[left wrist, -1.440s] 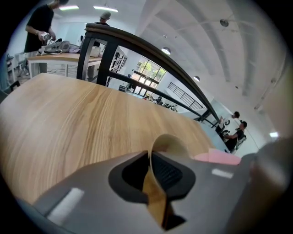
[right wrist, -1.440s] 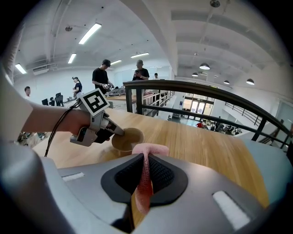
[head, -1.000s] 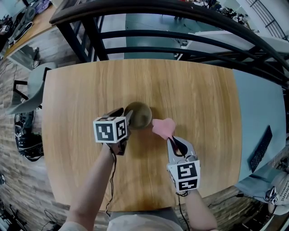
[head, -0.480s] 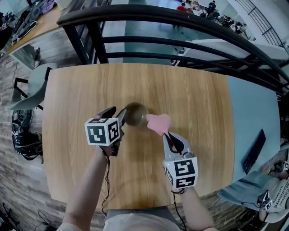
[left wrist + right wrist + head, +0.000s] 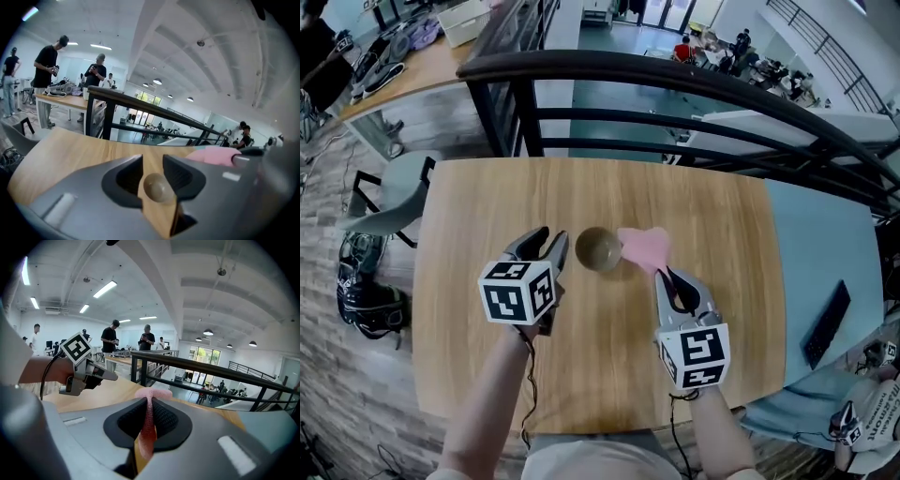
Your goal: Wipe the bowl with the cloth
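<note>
Bowl [image 5: 598, 249] is set on the table [image 5: 722, 206] just right of the left gripper [image 5: 548, 246], jaws parted, just narrowed, empty; cloth [image 5: 645, 247] is pinched in the right gripper [image 5: 667, 278], ahead of its fingers, beside the rim.

In the head view the pink cloth [image 5: 642, 247] meets the right rim of the bowl [image 5: 598, 249], but whether they touch cannot be told; its near end is hidden between the jaws of the right tongs [image 5: 668, 278]. The person's forearms [image 5: 492, 394] cover parts of the near edge of the table [image 5: 712, 206], and the dark flat thing [image 5: 827, 323] beyond its right edge is too small to identify.
</note>
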Demonstrator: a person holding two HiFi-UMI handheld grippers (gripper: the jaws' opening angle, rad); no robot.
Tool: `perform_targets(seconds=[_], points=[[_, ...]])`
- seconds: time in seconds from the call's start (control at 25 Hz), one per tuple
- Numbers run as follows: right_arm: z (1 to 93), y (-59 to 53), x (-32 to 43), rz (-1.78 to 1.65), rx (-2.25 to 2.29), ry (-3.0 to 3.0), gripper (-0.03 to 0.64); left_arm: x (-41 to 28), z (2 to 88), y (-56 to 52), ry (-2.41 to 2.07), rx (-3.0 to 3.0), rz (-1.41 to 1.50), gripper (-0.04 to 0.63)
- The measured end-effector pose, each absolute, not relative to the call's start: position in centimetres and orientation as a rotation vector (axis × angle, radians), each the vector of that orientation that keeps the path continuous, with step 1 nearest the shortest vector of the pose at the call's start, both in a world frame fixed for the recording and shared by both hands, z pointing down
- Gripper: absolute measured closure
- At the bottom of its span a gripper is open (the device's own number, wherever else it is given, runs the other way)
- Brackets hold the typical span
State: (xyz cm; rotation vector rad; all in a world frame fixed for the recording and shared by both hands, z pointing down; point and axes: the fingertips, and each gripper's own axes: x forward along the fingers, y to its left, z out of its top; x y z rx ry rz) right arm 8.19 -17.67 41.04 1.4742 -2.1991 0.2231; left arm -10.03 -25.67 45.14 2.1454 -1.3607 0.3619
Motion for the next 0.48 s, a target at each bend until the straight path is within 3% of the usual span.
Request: perform_targets(seconds=[0.48], points=[[29.2,-13.8,5.5,0.067,1.539,-2.322,0.594,-10.3,30.5,-18.3,-1.387,2.481,0.303,0.529]])
